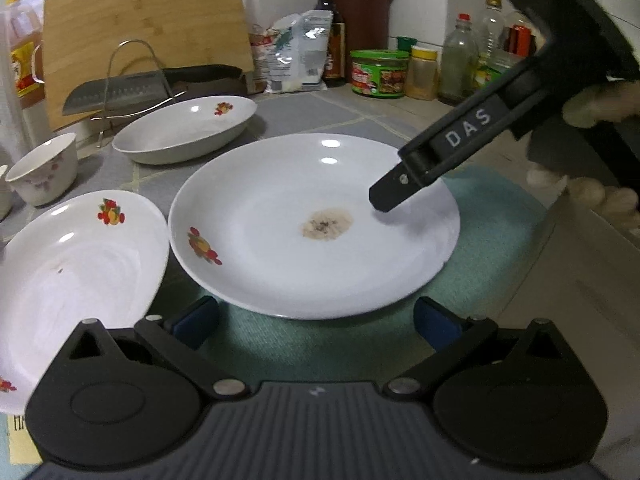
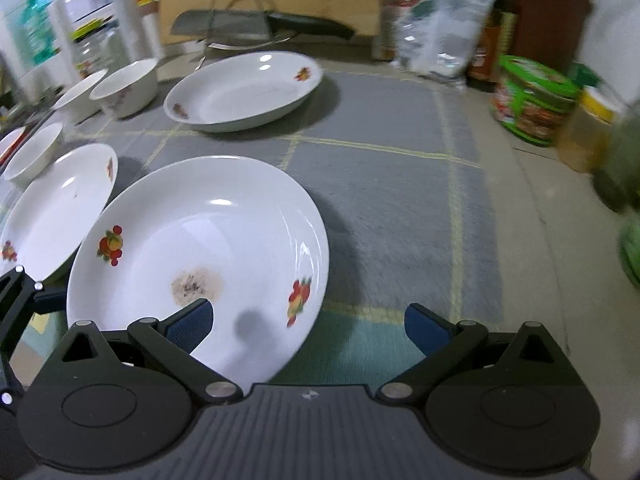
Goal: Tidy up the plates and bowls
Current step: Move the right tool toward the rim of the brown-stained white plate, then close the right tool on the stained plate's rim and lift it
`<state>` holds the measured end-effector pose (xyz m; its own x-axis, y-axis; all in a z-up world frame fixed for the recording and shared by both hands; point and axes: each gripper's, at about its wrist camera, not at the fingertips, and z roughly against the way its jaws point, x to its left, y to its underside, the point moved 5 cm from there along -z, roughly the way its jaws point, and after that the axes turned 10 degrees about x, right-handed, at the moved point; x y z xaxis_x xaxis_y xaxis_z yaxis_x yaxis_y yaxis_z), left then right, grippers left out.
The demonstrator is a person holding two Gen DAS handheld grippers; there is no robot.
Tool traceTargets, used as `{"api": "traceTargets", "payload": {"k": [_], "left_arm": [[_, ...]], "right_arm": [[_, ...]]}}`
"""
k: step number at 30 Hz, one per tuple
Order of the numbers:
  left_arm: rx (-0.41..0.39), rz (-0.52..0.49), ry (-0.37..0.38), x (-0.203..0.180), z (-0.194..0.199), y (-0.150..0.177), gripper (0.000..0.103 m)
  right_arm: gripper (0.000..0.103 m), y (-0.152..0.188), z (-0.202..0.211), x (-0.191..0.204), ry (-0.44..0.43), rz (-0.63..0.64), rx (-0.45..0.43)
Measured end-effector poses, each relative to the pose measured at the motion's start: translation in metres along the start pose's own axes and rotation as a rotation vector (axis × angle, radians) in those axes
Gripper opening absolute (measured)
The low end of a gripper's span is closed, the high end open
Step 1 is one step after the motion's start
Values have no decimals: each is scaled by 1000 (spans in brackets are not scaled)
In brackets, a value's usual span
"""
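Observation:
A white plate with fruit prints and a brown stain (image 1: 312,228) lies on a teal cloth, straight ahead of my open left gripper (image 1: 316,320). It also shows in the right wrist view (image 2: 200,256). My right gripper (image 2: 308,324) is open and empty, its left finger over the plate's near rim; in the left wrist view its fingertip (image 1: 390,196) hovers over the plate's right side. A second plate (image 1: 76,272) lies to the left, touching the first. A deep oval dish (image 1: 188,128) sits behind. A small flowered bowl (image 1: 44,168) stands far left.
A knife on a wire rack (image 1: 120,96) and a wooden cutting board (image 1: 148,28) stand at the back. Jars, bottles and bags (image 1: 380,72) line the back right. More small bowls (image 2: 36,152) sit at the left. A grey mat (image 2: 400,184) covers the counter.

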<state>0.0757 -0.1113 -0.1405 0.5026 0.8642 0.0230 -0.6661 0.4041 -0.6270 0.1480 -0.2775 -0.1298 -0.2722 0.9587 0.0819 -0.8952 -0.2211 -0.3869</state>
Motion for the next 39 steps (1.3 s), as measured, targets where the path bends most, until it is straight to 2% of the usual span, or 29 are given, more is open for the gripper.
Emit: {"api": "traceTargets", "payload": {"k": [4, 9, 12, 26, 32, 39], "left_arm": [[8, 42, -28, -1, -2, -3, 103], [23, 84, -43, -2, -2, -4, 103], [32, 92, -49, -2, -2, -5, 103], [6, 85, -50, -2, -3, -4, 103], [-16, 85, -53, -2, -2, -2, 103], [-8, 95, -62, -3, -2, -3, 103]], "right_arm": [[103, -7, -12, -5, -57, 86, 44], [103, -11, -15, -7, -71, 141, 67], [103, -8, -16, -2, -44, 204, 84], [103, -10, -16, -4, -55, 223, 86], [103, -30, -13, 0, -162, 356, 51], [103, -50, -19, 3, -314, 430, 77]]}}
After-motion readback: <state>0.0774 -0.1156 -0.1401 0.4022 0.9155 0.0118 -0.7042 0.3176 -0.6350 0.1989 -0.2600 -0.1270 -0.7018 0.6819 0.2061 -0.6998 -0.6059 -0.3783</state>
